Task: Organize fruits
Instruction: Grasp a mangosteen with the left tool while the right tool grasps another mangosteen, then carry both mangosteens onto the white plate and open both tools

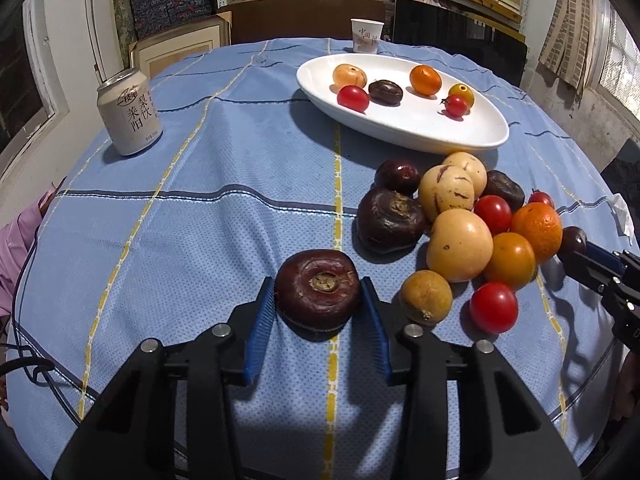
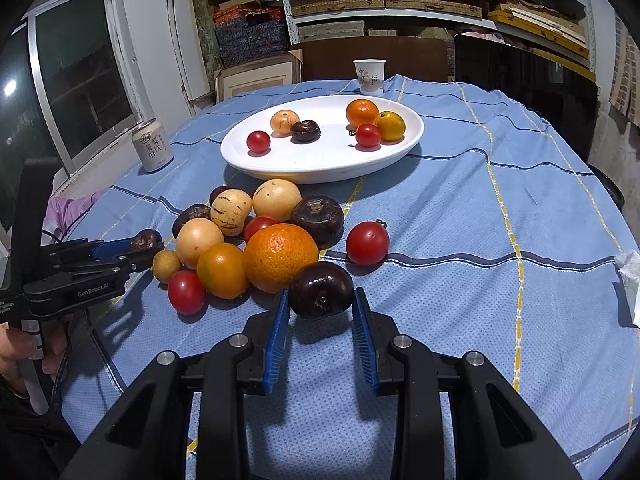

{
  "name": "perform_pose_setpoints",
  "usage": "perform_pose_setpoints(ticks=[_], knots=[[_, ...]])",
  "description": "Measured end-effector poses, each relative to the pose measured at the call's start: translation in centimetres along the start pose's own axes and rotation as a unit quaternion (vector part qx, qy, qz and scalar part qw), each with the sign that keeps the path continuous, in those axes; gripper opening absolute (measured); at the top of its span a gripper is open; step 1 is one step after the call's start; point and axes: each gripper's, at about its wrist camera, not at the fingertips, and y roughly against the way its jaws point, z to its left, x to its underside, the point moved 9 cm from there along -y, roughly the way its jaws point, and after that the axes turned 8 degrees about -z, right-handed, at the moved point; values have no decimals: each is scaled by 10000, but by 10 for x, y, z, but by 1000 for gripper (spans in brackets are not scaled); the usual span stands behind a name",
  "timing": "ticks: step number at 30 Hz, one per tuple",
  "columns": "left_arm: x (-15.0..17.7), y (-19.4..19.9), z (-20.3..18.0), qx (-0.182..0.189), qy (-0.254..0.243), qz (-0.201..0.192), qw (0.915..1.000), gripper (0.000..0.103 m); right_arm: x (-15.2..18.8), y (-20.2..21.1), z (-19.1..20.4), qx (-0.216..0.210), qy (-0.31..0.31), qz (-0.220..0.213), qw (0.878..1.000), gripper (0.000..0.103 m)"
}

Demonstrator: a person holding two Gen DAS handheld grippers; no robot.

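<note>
the jaws of the left gripper (image 1: 319, 300) sit against both sides of a dark brown water chestnut (image 1: 318, 289), clamped on it where it rests on the blue checked cloth (image 1: 192, 216) of the desk, a little apart from the heap of fruit. the jaws of the right gripper (image 2: 321, 304) close the same way on a dark purple round fruit (image 2: 321, 289) at the near edge of that heap, just beside a large orange (image 2: 281, 258). the heap lies between the two grippers and holds two pale yellow round fruits, a cream fruit with purple streaks (image 2: 231, 213), a smaller orange-yellow fruit (image 2: 222, 270), a small tan fruit (image 2: 167, 266), several red cherry tomatoes and more dark water chestnuts. one red tomato (image 2: 367, 243) lies alone to the right of the heap in the right wrist view. beyond the heap stands a white oval plate (image 2: 320, 166) with six small fruits in it: two red tomatoes, a dark chestnut, a pale streaked fruit, an orange and a yellow-orange fruit. a pale drink can (image 1: 129, 111) stands upright to the left of the plate, well apart from it, and a paper cup (image 2: 369, 76) stands just behind the plate at the far edge. a crumpled white tissue (image 2: 630, 280) lies near the right edge of the cloth.
</note>
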Motion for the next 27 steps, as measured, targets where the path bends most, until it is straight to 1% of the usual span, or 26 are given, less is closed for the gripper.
perform_pose_setpoints(ticks=[12, 16, 20, 23, 27], knots=[[-4, 8, 5, 48, 146, -196, 9997, 41, -1, 2, -1, -12, -49, -63, 10000, 32], [-6, 14, 8, 101, 234, -346, 9991, 41, -1, 5, 0, -42, -68, -111, 9999, 32], [-8, 22, 9, 176, 285, -544, 9980, 41, -3, 11, -1, -132, -124, -253, 9995, 32], [-8, 28, 5, 192, 202, -627, 9976, 41, -2, 16, -2, -216, -187, -301, 9991, 32], [-14, 34, -4, 355, 89, -591, 9976, 41, -7, 21, -6, -245, -192, -254, 9992, 32]])
